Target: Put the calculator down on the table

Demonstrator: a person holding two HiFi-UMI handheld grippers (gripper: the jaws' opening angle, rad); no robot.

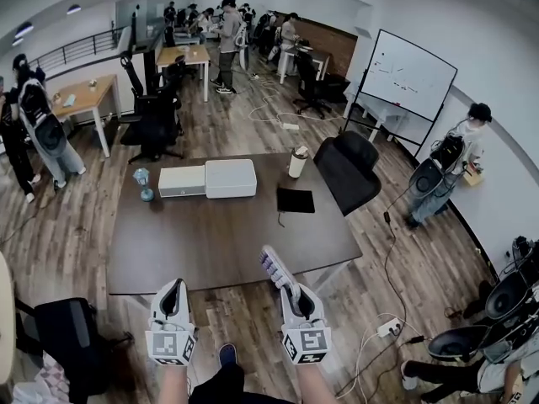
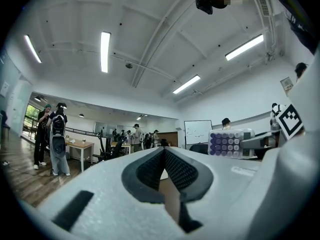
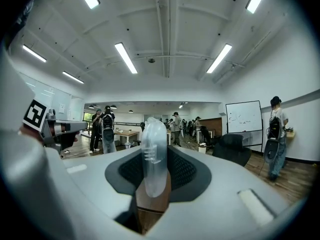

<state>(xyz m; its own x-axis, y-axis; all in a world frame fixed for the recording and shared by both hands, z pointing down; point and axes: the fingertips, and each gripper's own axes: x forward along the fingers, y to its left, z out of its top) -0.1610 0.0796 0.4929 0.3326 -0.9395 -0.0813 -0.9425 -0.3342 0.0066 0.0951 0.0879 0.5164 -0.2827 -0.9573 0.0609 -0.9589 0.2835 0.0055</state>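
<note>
Near dark brown table (image 1: 210, 251) edge: white plastic purple-keyed calculator (image 1: 276, 268), likely light, rigid, slick
Right gripper (image 1: 292, 297): clamps its lower end
Left gripper (image 1: 174, 286): closed, empty

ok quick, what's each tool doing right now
left tool: closed, nothing between its jaws
right tool: closed on the calculator

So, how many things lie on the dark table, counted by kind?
White boxes: 2
Lidded cup: 1
Black flat pad: 1
Small blue object: 1
Total: 5
Calculator in right gripper: not counted
</note>
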